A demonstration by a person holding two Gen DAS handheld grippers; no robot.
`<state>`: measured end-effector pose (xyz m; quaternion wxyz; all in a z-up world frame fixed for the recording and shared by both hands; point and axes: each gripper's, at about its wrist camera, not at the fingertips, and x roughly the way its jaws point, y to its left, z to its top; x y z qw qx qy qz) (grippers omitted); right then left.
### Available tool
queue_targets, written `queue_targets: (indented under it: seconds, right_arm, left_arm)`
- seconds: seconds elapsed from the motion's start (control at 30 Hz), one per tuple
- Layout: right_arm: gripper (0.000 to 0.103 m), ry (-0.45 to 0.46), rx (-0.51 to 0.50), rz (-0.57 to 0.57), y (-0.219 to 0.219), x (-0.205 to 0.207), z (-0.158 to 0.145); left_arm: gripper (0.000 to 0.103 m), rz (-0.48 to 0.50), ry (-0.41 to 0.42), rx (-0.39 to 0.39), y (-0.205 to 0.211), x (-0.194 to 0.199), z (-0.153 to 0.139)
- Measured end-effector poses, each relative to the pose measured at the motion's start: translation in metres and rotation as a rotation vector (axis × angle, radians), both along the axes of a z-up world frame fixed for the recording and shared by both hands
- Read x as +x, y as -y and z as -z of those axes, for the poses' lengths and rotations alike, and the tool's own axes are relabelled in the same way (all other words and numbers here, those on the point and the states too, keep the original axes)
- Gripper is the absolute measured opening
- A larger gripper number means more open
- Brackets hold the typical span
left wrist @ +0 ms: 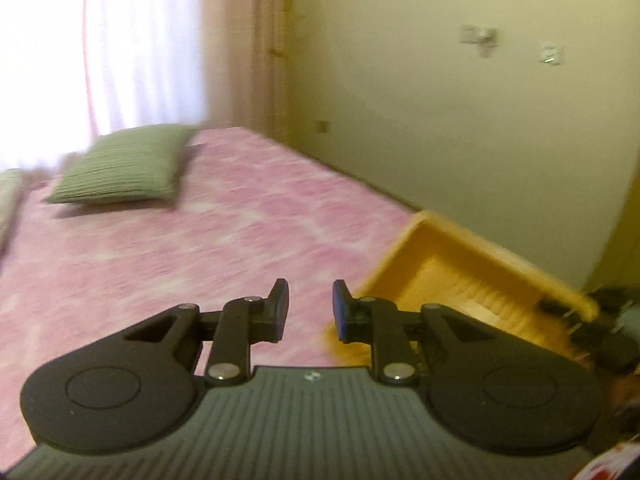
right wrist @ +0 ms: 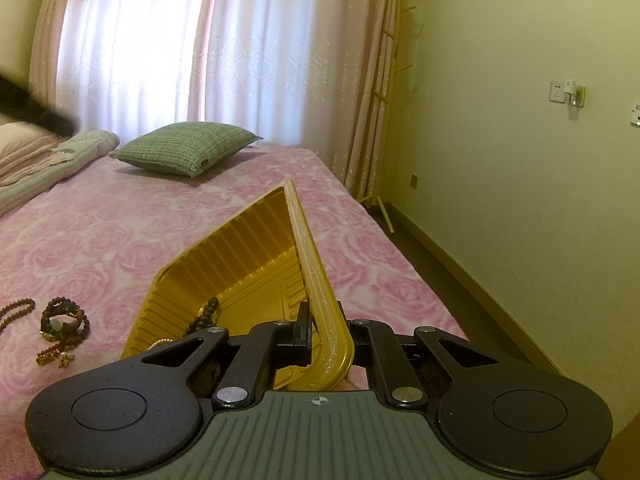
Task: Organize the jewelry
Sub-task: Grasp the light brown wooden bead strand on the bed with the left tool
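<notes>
A yellow plastic tray [right wrist: 240,248] lies tilted on the pink bed. My right gripper [right wrist: 324,326] is shut on the tray's near rim and holds that side up. A dark bead bracelet [right wrist: 206,314] and a pale chain [right wrist: 160,343] lie inside the tray. More bead bracelets [right wrist: 64,320] and a reddish bead strand [right wrist: 16,307] lie on the bedspread to the tray's left. My left gripper [left wrist: 310,308] is open and empty above the bed, just left of the tray [left wrist: 460,268]. The right gripper shows blurred at the tray's far right edge in the left wrist view [left wrist: 600,320].
The bed has a pink rose-patterned bedspread [right wrist: 120,232]. A green pillow [right wrist: 188,152] lies near the curtained window [right wrist: 180,40], with folded bedding [right wrist: 40,160] at the far left. A wall [right wrist: 520,160] runs along the bed's right side, with a wooden rack [right wrist: 384,100] in the corner.
</notes>
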<state>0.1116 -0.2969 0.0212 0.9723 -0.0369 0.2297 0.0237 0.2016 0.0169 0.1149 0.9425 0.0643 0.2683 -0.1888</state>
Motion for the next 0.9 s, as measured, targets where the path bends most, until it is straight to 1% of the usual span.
queue_targets:
  seconds: [0.13, 0.2, 0.33, 0.43, 0.57, 0.7, 0.9]
  right_arm:
    - [0.008, 0.0, -0.001, -0.002, 0.0, 0.0, 0.0]
    - [0.008, 0.0, -0.002, -0.002, 0.001, 0.0, 0.0]
    - [0.008, -0.001, -0.005, -0.001, 0.0, 0.0, 0.0]
    - [0.008, -0.002, -0.004, 0.0, 0.0, 0.0, 0.0]
    - [0.008, 0.0, -0.01, 0.003, -0.001, 0.001, -0.001]
    - [0.008, -0.001, -0.014, 0.003, -0.001, 0.001, 0.0]
    - [0.008, 0.0, -0.017, 0.004, -0.003, 0.001, 0.001]
  left_arm:
    - [0.026, -0.1, -0.015, 0.045, -0.036, -0.014, 0.03]
    - [0.026, -0.146, -0.046, 0.062, -0.052, -0.019, 0.049]
    - [0.028, -0.24, -0.116, 0.037, -0.082, -0.037, 0.084]
    - [0.029, -0.309, -0.16, 0.034, -0.098, -0.055, 0.113]
    - [0.029, -0.356, -0.232, 0.018, -0.107, -0.076, 0.147]
    - [0.029, -0.382, -0.273, -0.024, -0.109, -0.087, 0.169]
    - [0.03, -0.411, -0.277, -0.016, -0.102, -0.094, 0.18]
